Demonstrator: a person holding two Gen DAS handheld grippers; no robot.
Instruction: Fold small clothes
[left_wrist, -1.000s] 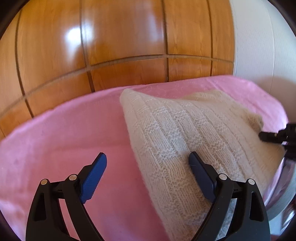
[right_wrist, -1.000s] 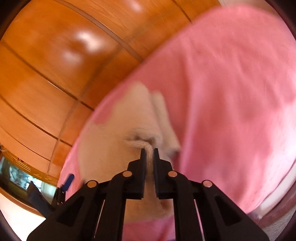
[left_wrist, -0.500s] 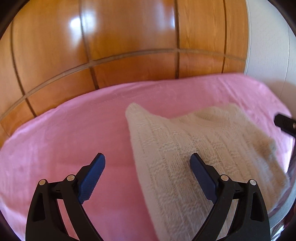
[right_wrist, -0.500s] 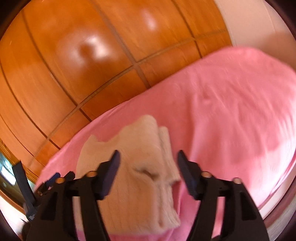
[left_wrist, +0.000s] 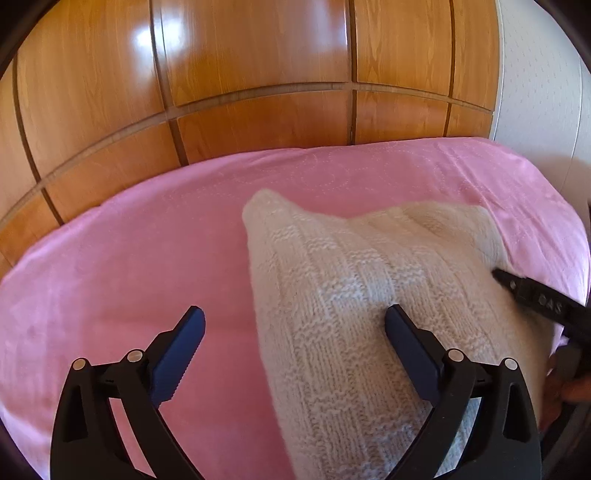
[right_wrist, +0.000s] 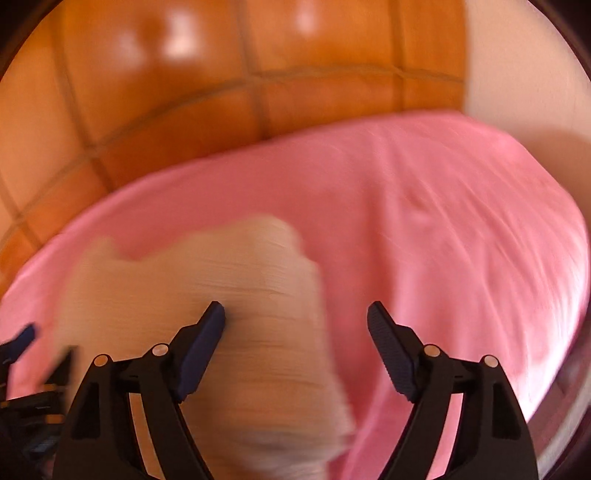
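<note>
A cream knitted garment (left_wrist: 362, 295) lies folded on the pink bed cover (left_wrist: 129, 266). My left gripper (left_wrist: 293, 321) hangs over the garment's left edge, its jaws still opening and gripping nothing; the right pad is over the knit, the left over the pink cover. In the right wrist view, which is blurred, the cream garment (right_wrist: 229, 302) lies low and left. My right gripper (right_wrist: 295, 317) is above its right edge, jaws opening, and the pads do not press the fabric. A black finger of the right gripper (left_wrist: 539, 299) shows at the right of the left wrist view.
Glossy wooden wardrobe panels (left_wrist: 258, 74) rise behind the bed. A white wall (left_wrist: 535, 92) stands at the right. The pink cover (right_wrist: 461, 221) spreads wide to the right of the garment. The left gripper's blue pad (right_wrist: 22, 338) shows at the far left edge of the right wrist view.
My right gripper, shut on a fold of the garment a second ago, has let it go, opened wide and swung back. The left gripper drew back a little, jaws slightly wider.
</note>
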